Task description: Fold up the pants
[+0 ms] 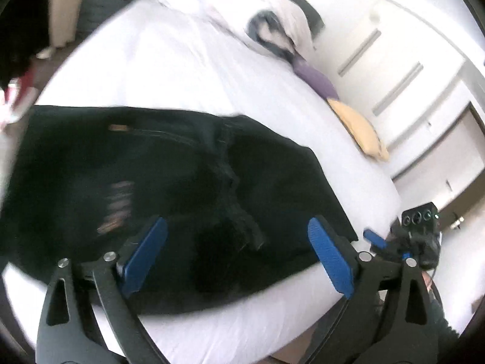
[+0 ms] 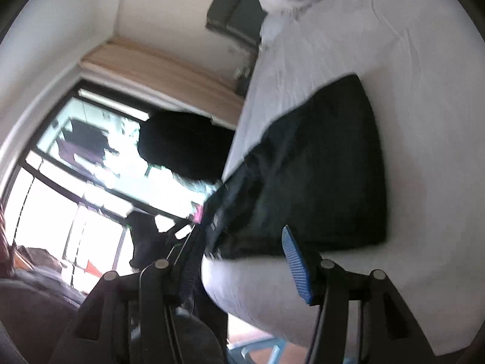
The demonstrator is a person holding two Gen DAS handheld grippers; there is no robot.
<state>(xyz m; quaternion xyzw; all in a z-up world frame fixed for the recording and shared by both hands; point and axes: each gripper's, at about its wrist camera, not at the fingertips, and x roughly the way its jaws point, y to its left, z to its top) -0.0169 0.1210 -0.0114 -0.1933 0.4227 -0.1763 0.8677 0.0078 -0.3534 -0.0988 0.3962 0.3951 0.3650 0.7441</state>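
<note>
While the pants [image 1: 169,182] lie folded (dark, blurred) on the white bed [image 1: 182,69], the left gripper [image 1: 239,251] and right gripper [image 2: 242,261] hover above them, jaws spread, holding nothing.

Bright daylight from window [image 2: 75,182], blown out with glare. Both views motion-blurred, heavy fisheye bending and dark vignette at edges. Black pants [image 1: 169,182] show little detail; white bed [image 1: 151,69] overexposed.
</note>
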